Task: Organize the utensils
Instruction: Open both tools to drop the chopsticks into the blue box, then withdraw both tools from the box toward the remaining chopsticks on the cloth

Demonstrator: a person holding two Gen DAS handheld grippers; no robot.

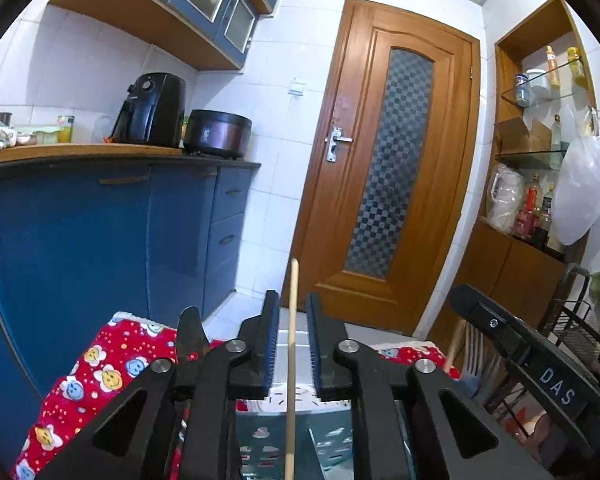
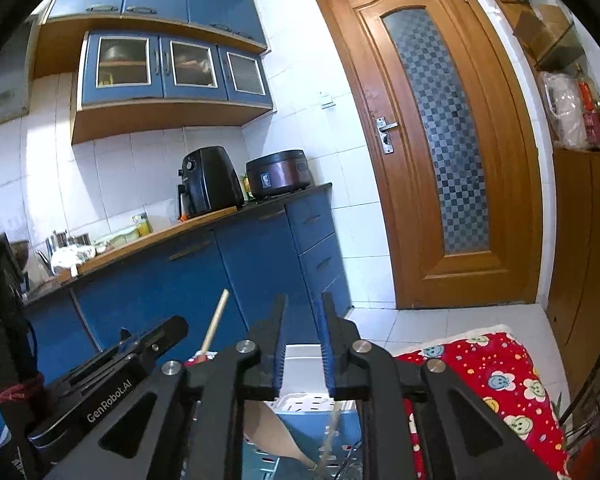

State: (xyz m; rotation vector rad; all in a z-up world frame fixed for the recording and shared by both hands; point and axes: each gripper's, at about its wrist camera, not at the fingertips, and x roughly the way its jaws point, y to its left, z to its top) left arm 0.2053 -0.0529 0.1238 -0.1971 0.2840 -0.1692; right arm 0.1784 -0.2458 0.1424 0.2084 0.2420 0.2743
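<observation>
Blue cabinets point(image 1: 80, 240) run along the left wall, a wooden door point(image 1: 384, 160) at 12 o'clock. Only the left view shows scissors point(image 1: 190, 336) at 9 o'clock; only the right shows a wooden spatula point(image 2: 276, 436) below. A red flowered cloth point(image 1: 100, 364) covers the surface. The left gripper point(image 1: 292, 344) stands slightly apart around an upright pale chopstick point(image 1: 291, 360) over the white basket point(image 1: 292, 396), pads clear; the right gripper point(image 2: 303, 344) is slightly apart, empty.

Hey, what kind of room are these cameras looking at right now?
Most likely a home kitchen. Blue base cabinets run under a wooden countertop carrying a black air fryer and a rice cooker, the walls are white tile, and shelves beside the wooden door hold bottles and jars.
</observation>
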